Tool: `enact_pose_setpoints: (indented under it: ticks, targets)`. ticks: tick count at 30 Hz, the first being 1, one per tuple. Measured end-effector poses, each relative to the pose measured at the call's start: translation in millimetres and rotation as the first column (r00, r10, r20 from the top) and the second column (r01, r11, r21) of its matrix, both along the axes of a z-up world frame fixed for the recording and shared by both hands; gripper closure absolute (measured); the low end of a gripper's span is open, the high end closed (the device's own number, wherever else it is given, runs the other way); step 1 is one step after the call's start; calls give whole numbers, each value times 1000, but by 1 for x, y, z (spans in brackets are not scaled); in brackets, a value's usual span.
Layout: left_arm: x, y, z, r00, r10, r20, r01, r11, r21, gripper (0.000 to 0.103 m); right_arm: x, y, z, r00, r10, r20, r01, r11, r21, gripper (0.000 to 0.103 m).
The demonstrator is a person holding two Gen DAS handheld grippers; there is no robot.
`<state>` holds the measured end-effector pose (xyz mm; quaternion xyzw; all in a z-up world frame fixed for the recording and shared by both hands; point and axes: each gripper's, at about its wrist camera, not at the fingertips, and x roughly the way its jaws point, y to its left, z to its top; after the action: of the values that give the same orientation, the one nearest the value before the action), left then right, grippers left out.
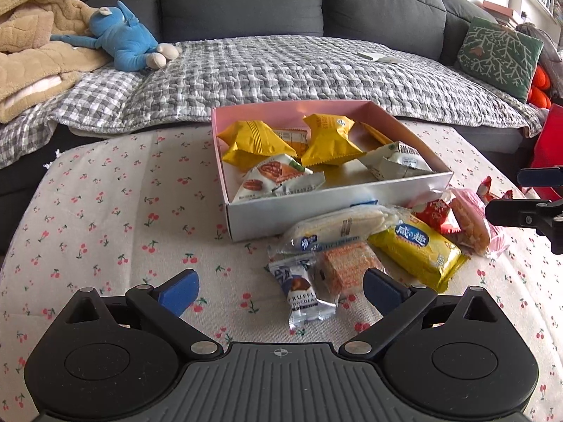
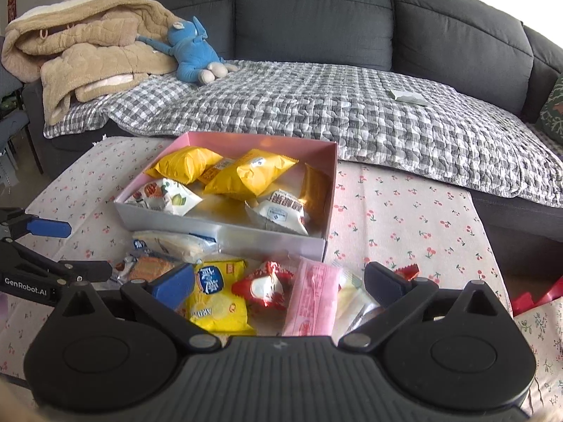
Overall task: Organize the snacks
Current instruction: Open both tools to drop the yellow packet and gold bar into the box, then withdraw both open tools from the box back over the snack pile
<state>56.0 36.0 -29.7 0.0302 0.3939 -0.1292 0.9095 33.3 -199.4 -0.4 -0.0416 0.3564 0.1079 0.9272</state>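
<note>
A pink-lined box on the cherry-print table holds several snack packets, mostly yellow and white. In front of it lies a loose pile: a truffle chocolate pack, an orange cracker pack, a white sandwich pack, a yellow biscuit pack, a red-white candy and a pink pack. My left gripper is open, its fingers either side of the chocolate and cracker packs. My right gripper is open over the yellow, red and pink packs.
A grey sofa with a checked quilt stands behind the table. A blue plush toy and a beige blanket lie on its left, a green cushion on its right. A red object sits at the table's right.
</note>
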Motion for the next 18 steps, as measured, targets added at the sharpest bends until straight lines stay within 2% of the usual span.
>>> enact_pose_setpoints:
  ticks: [4, 10, 18]
  targets:
    - [-10, -3, -14, 998, -44, -54, 45, 999, 8, 2, -8, -2, -14, 997, -11, -72, 11, 1000, -11, 0]
    - [-15, -9, -32, 991, -65, -118, 69, 997, 25, 2, -5, -3, -38, 975, -86, -203, 69, 994, -88, 1]
    - [-8, -13, -36, 995, -43, -93, 45, 999, 20, 2, -1, -12, -32, 970, -130, -205, 122, 991, -50, 0]
